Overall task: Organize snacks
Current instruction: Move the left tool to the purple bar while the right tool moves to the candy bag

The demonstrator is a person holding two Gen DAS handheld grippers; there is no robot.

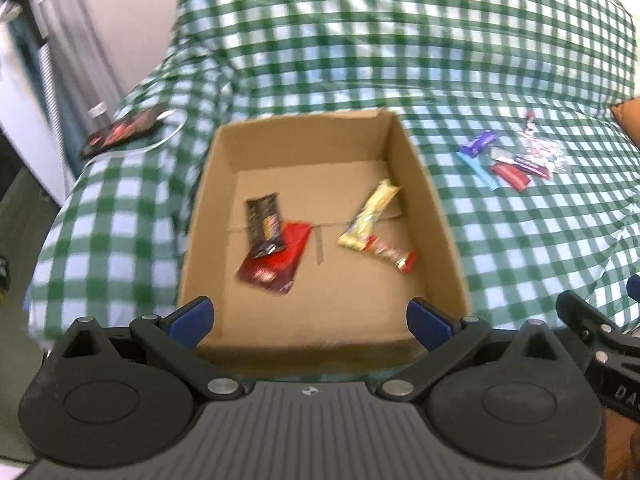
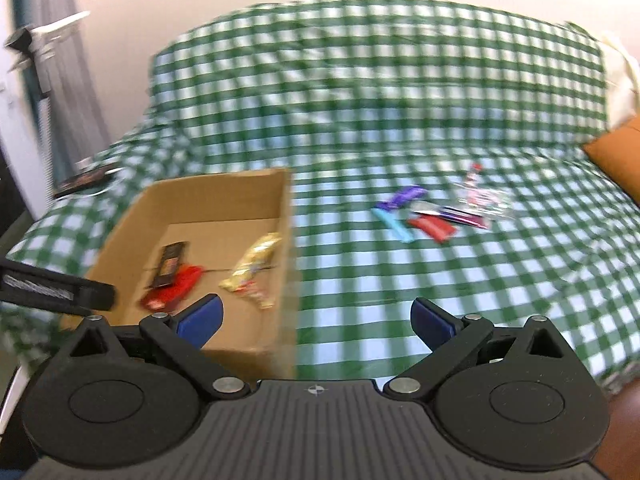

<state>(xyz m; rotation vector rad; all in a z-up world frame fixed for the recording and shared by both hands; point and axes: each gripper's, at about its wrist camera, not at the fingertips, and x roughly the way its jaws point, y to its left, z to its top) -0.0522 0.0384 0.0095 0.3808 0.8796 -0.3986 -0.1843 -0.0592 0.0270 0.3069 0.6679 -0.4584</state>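
Four glossy wrappers (blurred) in cardboard box, checked cloth

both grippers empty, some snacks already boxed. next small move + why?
Probably send the right gripper forward and right toward the loose pile, starting with the light blue bar at its near-left edge. Both grippers are open and hold nothing, the cardboard box already holds four snacks, and the pile lies on the checked cloth on the right gripper's side.

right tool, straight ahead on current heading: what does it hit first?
Probably bare green checked cloth. The right tool is open and empty, with the cardboard box wall just left of its line and the loose snack pile farther ahead to the right. Depth is blurred.
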